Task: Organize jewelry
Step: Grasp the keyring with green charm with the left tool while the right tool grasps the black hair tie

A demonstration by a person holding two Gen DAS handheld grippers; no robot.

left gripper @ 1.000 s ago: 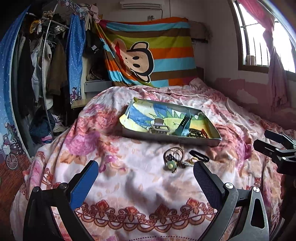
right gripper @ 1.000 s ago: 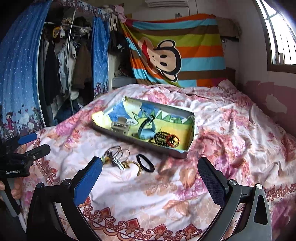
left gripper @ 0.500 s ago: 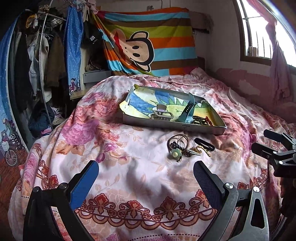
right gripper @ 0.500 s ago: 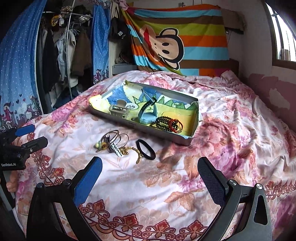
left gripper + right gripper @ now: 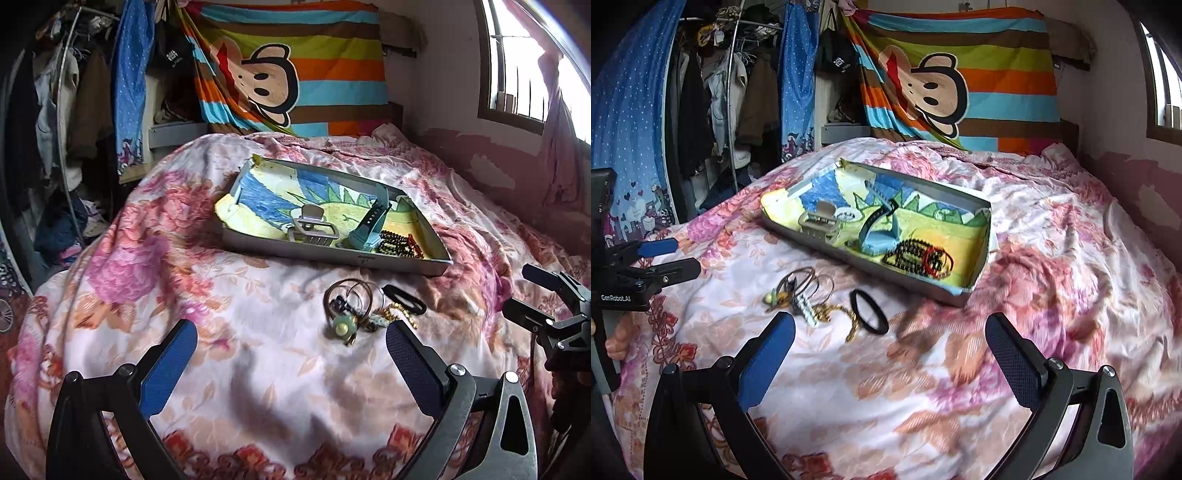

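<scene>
A shallow grey tray (image 5: 295, 253) (image 5: 982, 221) with a cartoon lining lies on the flowered bedspread. It holds a hair claw (image 5: 314, 225) (image 5: 818, 219), a blue watch (image 5: 369, 229) (image 5: 879, 236) and dark beads (image 5: 397, 245) (image 5: 916, 256). In front of it lie thin hoops with a green pendant (image 5: 343, 325) (image 5: 798, 286), a gold chain (image 5: 399, 312) (image 5: 846, 317) and a black hair tie (image 5: 404, 297) (image 5: 868, 311). My left gripper (image 5: 291, 354) is open and empty, near the pile. My right gripper (image 5: 890, 349) is open and empty, near the hair tie.
A clothes rack (image 5: 62, 110) stands left of the bed with blue curtains (image 5: 624, 122). A striped monkey blanket (image 5: 291, 70) hangs at the head. A window (image 5: 524, 62) is on the right wall. The bedspread (image 5: 258, 369) is rumpled.
Both grippers have moved forward and lower toward the loose jewelry; the pile and tray look larger. Both stay open and empty. Nothing on the bed has moved.
</scene>
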